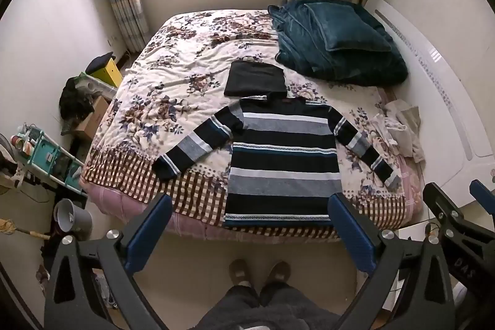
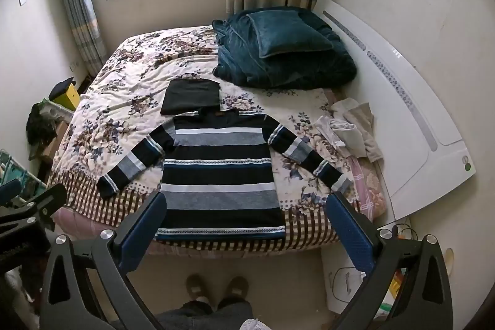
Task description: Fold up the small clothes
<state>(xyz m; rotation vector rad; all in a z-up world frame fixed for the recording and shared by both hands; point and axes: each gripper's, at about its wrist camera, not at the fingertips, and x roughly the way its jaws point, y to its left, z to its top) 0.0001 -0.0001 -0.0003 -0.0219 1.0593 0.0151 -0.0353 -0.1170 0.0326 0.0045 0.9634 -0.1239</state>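
Observation:
A striped navy, grey and white sweater point(image 1: 281, 163) lies flat on the bed, sleeves spread, hem at the near edge; it also shows in the right wrist view point(image 2: 219, 172). A folded black garment point(image 1: 255, 79) point(image 2: 191, 96) lies just behind its collar. A heap of pale crumpled clothes point(image 1: 399, 126) point(image 2: 349, 129) sits at the bed's right side. My left gripper point(image 1: 250, 225) is open and empty, held above the floor in front of the hem. My right gripper point(image 2: 247, 225) is open and empty, likewise in front of the bed; it also shows at the right of the left wrist view point(image 1: 461, 200).
The bed point(image 1: 173, 76) has a floral cover. A folded teal quilt and pillow point(image 1: 337, 45) lie at the back right. A white headboard point(image 1: 433, 88) stands on the right. A shelf, bucket and boxes point(image 1: 62, 163) crowd the floor on the left. The person's feet point(image 1: 260, 271) stand below.

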